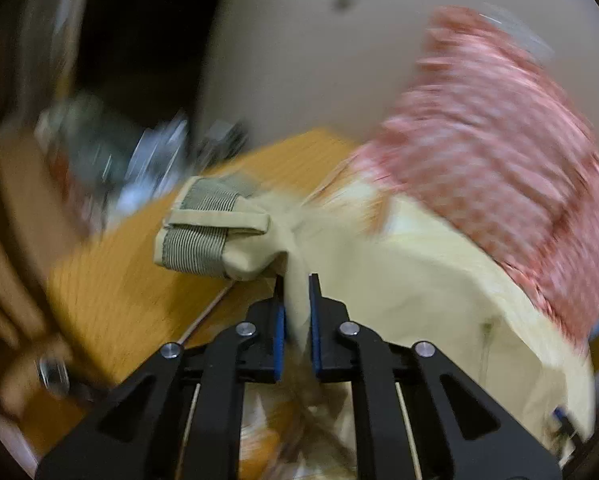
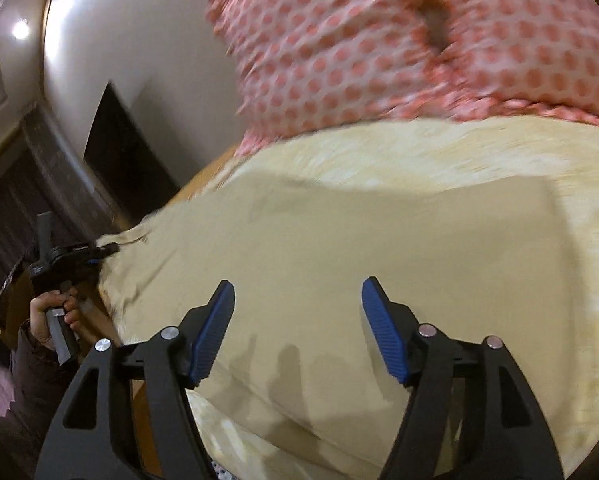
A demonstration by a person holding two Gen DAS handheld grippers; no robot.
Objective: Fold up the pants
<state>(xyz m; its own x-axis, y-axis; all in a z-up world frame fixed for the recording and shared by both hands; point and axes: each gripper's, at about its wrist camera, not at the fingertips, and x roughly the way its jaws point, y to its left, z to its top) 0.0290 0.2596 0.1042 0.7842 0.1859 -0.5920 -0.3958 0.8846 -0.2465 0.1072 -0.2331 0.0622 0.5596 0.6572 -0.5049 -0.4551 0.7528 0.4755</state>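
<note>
The pants (image 1: 411, 280) are pale beige with a ribbed elastic waistband (image 1: 203, 236) and a belt loop. In the left wrist view my left gripper (image 1: 297, 292) is shut on a fold of the pants near the waistband, above the wooden table (image 1: 111, 280). In the right wrist view the pants (image 2: 339, 240) lie spread flat. My right gripper (image 2: 297, 304) is open just above the cloth, holding nothing. The left gripper (image 2: 95, 256) shows there at the cloth's left edge, pinching it.
A pink dotted cushion (image 2: 419, 40) lies along the far edge of the pants and also shows in the left wrist view (image 1: 499, 152). Blurred clutter (image 1: 119, 160) sits at the table's far left. A pale wall (image 2: 139, 40) stands behind.
</note>
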